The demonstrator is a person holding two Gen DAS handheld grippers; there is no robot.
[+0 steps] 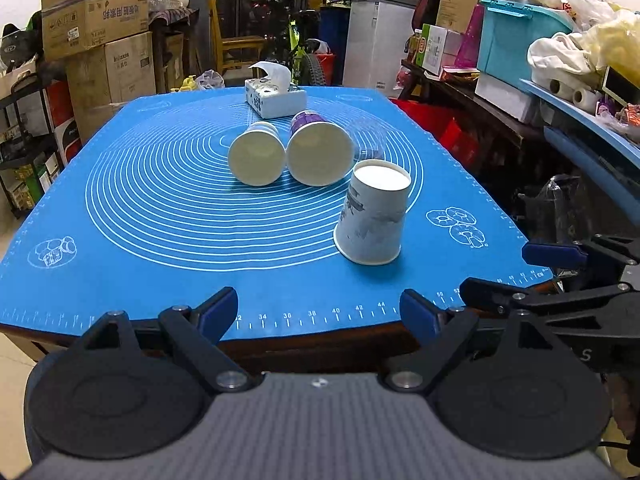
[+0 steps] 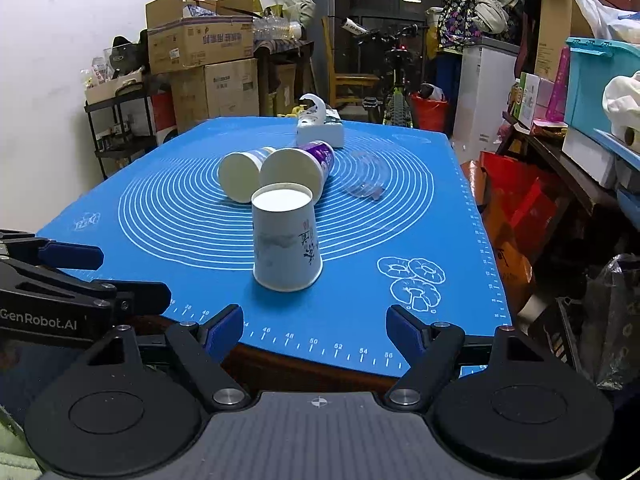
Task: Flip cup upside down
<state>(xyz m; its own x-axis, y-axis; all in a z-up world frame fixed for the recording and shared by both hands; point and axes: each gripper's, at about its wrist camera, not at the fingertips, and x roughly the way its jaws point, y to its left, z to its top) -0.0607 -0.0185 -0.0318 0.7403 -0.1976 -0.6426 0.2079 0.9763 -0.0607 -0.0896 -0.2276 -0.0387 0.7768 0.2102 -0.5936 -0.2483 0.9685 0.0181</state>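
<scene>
A white paper cup [image 1: 370, 216] with grey and black print stands upside down, base up, on the blue mat [image 1: 160, 240]; it also shows in the right wrist view [image 2: 285, 240]. Behind it two paper cups lie on their sides with bases toward me: a white one [image 1: 257, 154] [image 2: 240, 174] and a purple-printed one [image 1: 318, 148] [image 2: 298, 170]. A clear plastic cup [image 1: 366, 136] [image 2: 366, 182] lies on its side to their right. My left gripper [image 1: 318, 314] is open and empty at the mat's near edge. My right gripper [image 2: 314, 332] is open and empty, just short of the upside-down cup.
A white tissue box [image 1: 276, 98] [image 2: 320, 128] sits at the mat's far end. The right gripper's body [image 1: 560, 280] shows at the right of the left view; the left gripper's body [image 2: 60, 280] shows at the left of the right view. Boxes, shelves and bags crowd around the table.
</scene>
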